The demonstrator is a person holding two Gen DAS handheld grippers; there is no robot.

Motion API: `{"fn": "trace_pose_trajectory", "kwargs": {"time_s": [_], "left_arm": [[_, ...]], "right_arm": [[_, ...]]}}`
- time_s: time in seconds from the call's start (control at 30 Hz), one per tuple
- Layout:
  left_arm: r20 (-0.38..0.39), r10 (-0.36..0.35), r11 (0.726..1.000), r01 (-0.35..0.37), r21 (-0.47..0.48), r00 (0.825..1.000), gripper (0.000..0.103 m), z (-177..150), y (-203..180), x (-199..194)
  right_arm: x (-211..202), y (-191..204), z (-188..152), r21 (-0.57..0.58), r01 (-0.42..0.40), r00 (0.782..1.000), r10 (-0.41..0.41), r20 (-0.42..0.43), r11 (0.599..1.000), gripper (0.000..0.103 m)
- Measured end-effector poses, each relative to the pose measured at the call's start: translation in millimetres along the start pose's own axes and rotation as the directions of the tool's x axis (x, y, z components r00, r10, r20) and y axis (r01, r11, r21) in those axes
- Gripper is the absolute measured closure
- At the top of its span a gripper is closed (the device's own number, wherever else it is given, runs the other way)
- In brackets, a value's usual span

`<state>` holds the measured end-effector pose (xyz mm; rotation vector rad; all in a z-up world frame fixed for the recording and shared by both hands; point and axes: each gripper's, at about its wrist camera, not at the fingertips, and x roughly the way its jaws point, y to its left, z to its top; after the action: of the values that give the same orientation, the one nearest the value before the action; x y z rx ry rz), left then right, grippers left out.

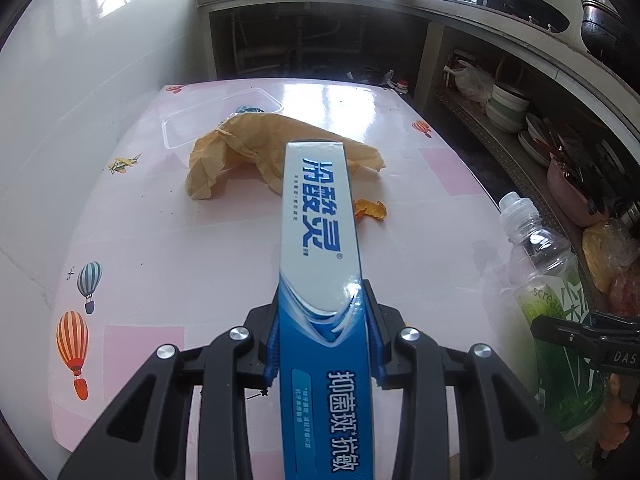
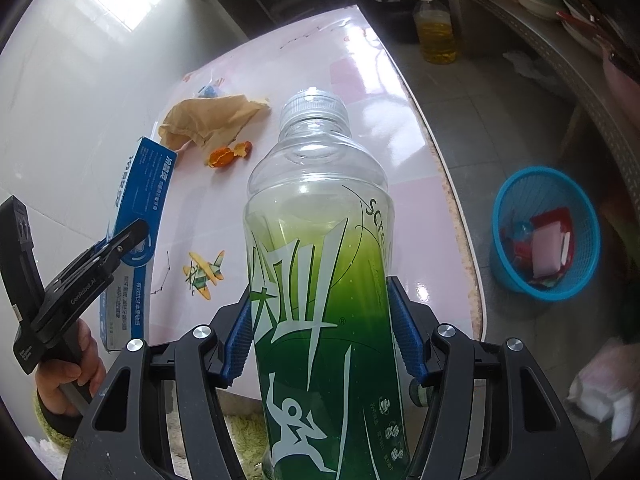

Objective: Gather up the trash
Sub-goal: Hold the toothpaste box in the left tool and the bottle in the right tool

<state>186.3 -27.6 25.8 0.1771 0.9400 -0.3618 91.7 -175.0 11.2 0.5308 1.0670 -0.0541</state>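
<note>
My left gripper (image 1: pixel 322 340) is shut on a long blue and white toothpaste box (image 1: pixel 316 216), which sticks out forward over the pink table (image 1: pixel 180 280). The right wrist view shows that box (image 2: pixel 138 208) and the left gripper (image 2: pixel 96 268) from the side. My right gripper (image 2: pixel 320 336) is shut on a clear plastic bottle with a green label (image 2: pixel 316 240), held above the table's right edge; the same bottle (image 1: pixel 548 276) shows at the right of the left wrist view. On the table lie a crumpled brown paper bag (image 1: pixel 248 152), orange peel (image 1: pixel 370 210) and a clear plastic tray (image 1: pixel 216 116).
A blue plastic basket (image 2: pixel 520 272) holding red and pink scraps stands on the floor right of the table. A bottle of yellow oil (image 2: pixel 434 32) stands on the floor beyond. Shelves with bowls (image 1: pixel 508 104) and pans line the right wall. A white wall borders the table's left side.
</note>
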Motion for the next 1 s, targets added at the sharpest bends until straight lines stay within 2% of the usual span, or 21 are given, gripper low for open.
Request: {"fn": "trace_pose_trajectory", "kwargs": {"time_s": [1.0], "left_arm": [[-0.002, -0.002, 1.0, 0.002, -0.003, 1.0, 0.07, 0.2, 0.9, 0.7]], "right_arm": [[-1.4, -2.5, 0.1, 0.004, 0.001, 1.0, -0.001, 0.002, 1.0, 0.045]]}}
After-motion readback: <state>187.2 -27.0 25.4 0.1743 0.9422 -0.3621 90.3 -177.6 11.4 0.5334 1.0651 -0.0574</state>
